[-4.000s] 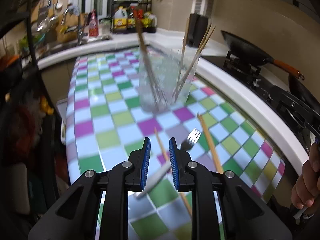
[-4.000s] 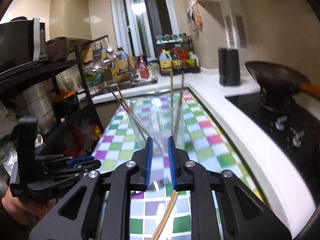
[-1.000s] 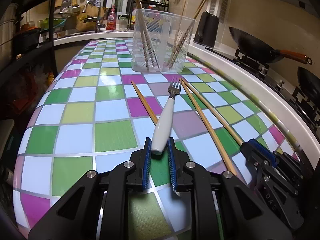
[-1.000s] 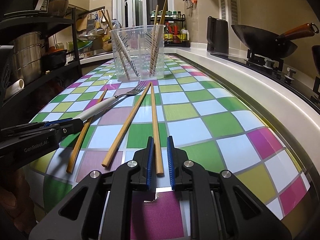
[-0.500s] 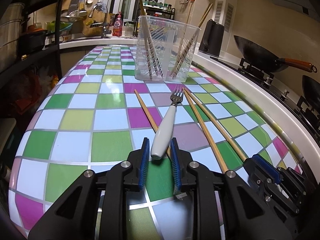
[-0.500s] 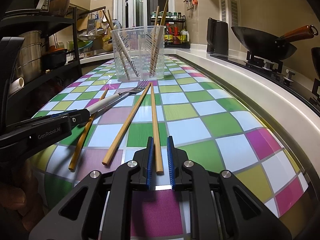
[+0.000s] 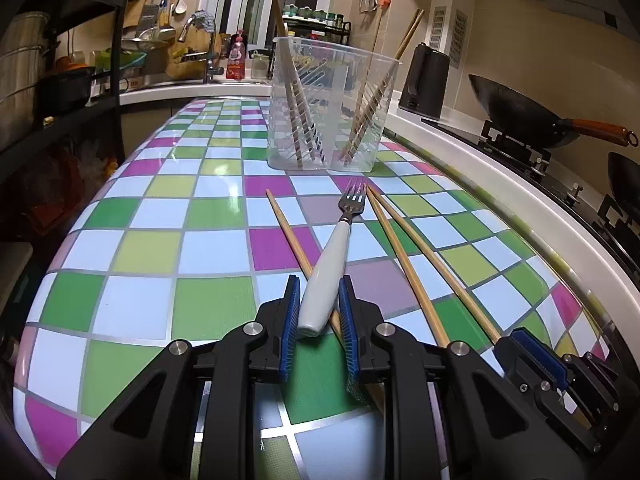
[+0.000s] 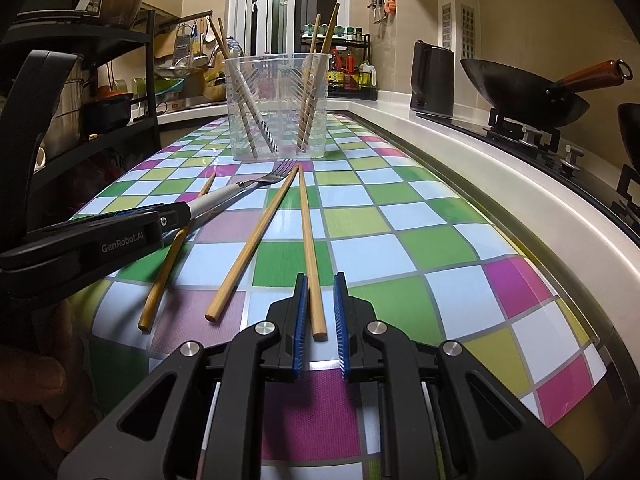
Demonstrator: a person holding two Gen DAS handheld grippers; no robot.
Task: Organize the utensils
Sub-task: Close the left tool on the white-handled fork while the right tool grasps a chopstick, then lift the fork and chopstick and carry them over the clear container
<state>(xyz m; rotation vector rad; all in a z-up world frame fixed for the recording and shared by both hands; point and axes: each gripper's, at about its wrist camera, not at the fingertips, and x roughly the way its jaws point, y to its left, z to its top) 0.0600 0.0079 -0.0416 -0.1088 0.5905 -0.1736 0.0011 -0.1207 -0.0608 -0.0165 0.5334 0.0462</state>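
**Both tongs down at the near edge of the bench**

The left tongs (image 7: 319, 312) are closing, with the white handle of the fork (image 7: 331, 264) between the pads; whether both pads press it I cannot tell. The right tongs (image 8: 320, 312) are nearly shut around the near end of a chopstick (image 8: 309, 248), with a sliver of gap showing on each side. The fork lies across a second chopstick (image 7: 289, 233), tines toward the holder (image 7: 332, 108). A third chopstick (image 8: 252, 244) lies between fork and right tongs. The clear holder stands mid-bench (image 7: 152, 240), already holding several utensils.
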